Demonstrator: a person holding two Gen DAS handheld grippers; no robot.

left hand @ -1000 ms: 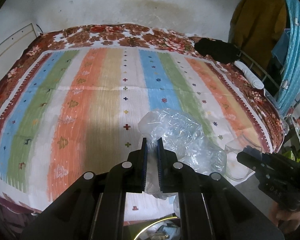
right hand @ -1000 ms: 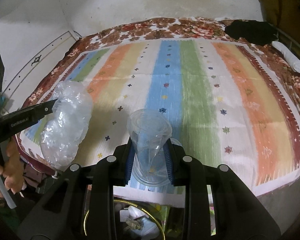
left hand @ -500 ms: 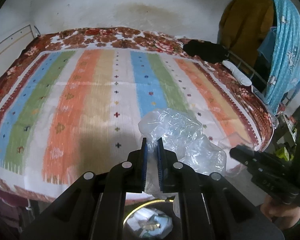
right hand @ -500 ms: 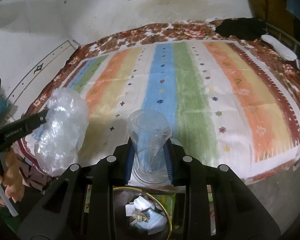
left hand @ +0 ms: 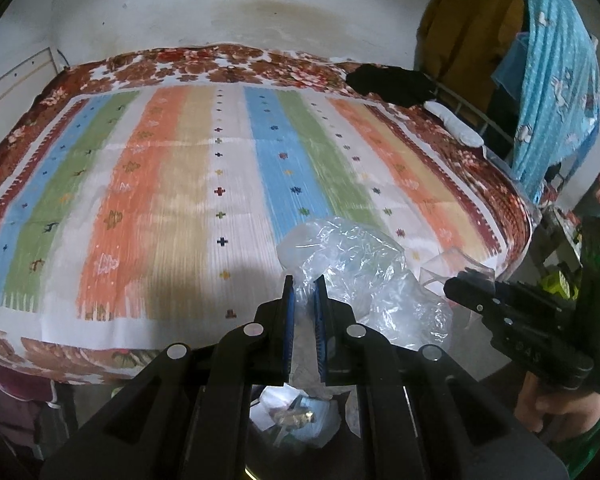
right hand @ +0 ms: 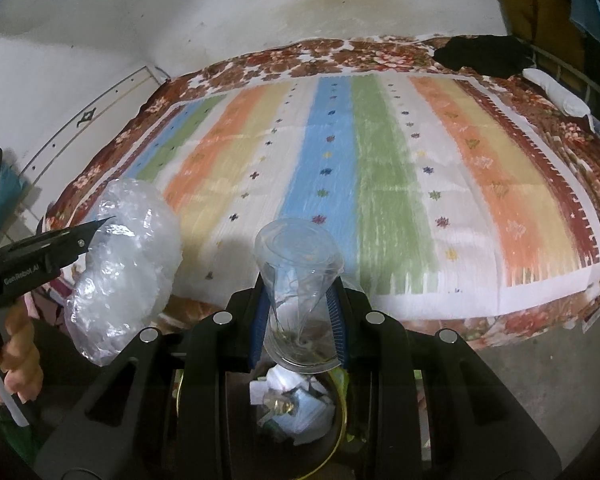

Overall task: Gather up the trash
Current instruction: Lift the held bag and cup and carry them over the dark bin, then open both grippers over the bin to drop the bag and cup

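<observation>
My left gripper (left hand: pixel 302 282) is shut on a crumpled clear plastic bag (left hand: pixel 364 272), held just off the front edge of the bed; the bag also shows in the right wrist view (right hand: pixel 124 276). My right gripper (right hand: pixel 300 292) is shut on a clear plastic cup (right hand: pixel 300 280), squeezed between the pads. Below both grippers stands a trash bin (right hand: pixel 342 412) with a yellow rim, holding crumpled paper and wrappers (right hand: pixel 296 400); it also shows in the left wrist view (left hand: pixel 296 412). The right gripper appears at the right of the left wrist view (left hand: pixel 460 280).
A bed with a striped multicolour sheet (left hand: pixel 220 184) fills the view ahead. A black cloth (left hand: pixel 392 82) and a white roll (left hand: pixel 456 124) lie at its far right. Clothes (left hand: pixel 548 80) hang at the right. A bare floor (right hand: pixel 540 380) lies right of the bin.
Both grippers have pulled back from the bed with the bag and the cup. The bin below them has come more fully into view.
</observation>
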